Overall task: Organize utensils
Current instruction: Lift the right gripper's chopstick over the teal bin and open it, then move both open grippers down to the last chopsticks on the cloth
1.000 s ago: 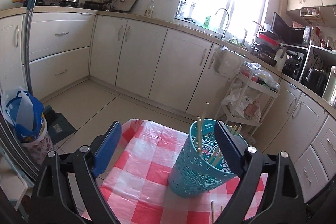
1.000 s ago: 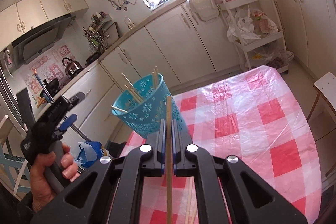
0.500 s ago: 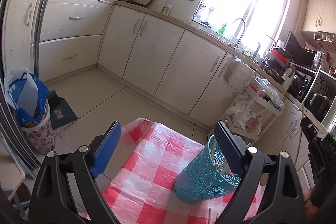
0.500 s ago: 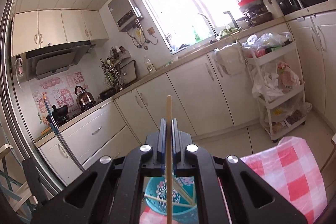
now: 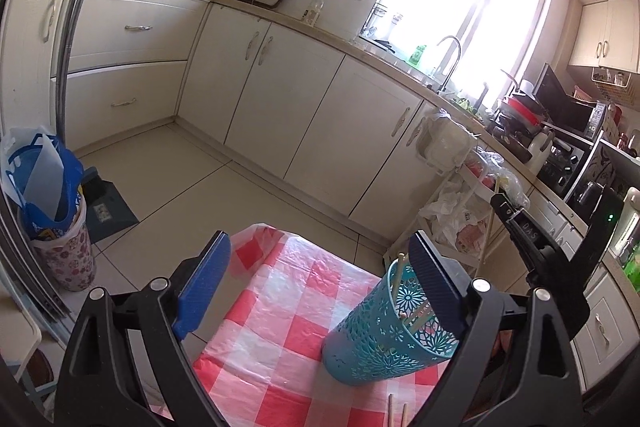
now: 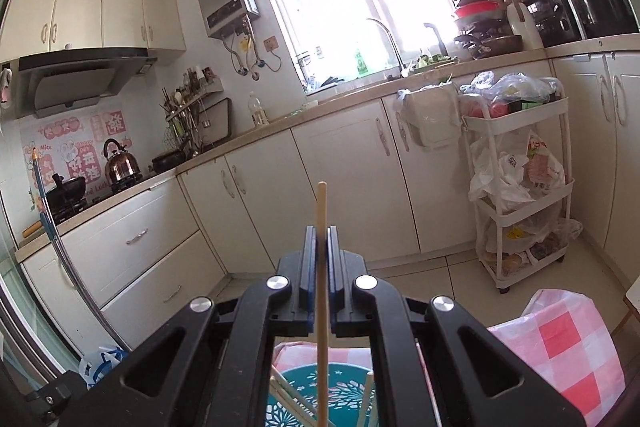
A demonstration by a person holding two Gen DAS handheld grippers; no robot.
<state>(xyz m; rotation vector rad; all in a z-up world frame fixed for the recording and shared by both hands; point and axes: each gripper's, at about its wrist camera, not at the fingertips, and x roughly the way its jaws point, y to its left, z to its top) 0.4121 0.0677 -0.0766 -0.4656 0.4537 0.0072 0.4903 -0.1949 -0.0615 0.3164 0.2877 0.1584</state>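
One table covered in a red-and-white checked plastic cloth (image 5: pixel 276 311) carries everything, and more of its far edge shows in the left wrist view than a second ago, the camera having risen and tipped down. The teal perforated plastic utensil holder (image 5: pixel 384 335) stands near the cloth's right edge, holding several wooden chopsticks; it now leans less behind the left gripper (image 5: pixel 320 287), whose blue-padded jaws stay wide apart around nothing. The right gripper (image 6: pixel 319 259) has swung from facing the tabletop to facing the cabinets, and now hangs directly above the holder's open mouth (image 6: pixel 320 399). Its jaws remain clamped on a single pale wooden chopstick (image 6: pixel 321 267), which stands upright with its lower end dipping into the holder among the others. Two loose chopsticks (image 5: pixel 397 411) lie on the cloth at its near edge.
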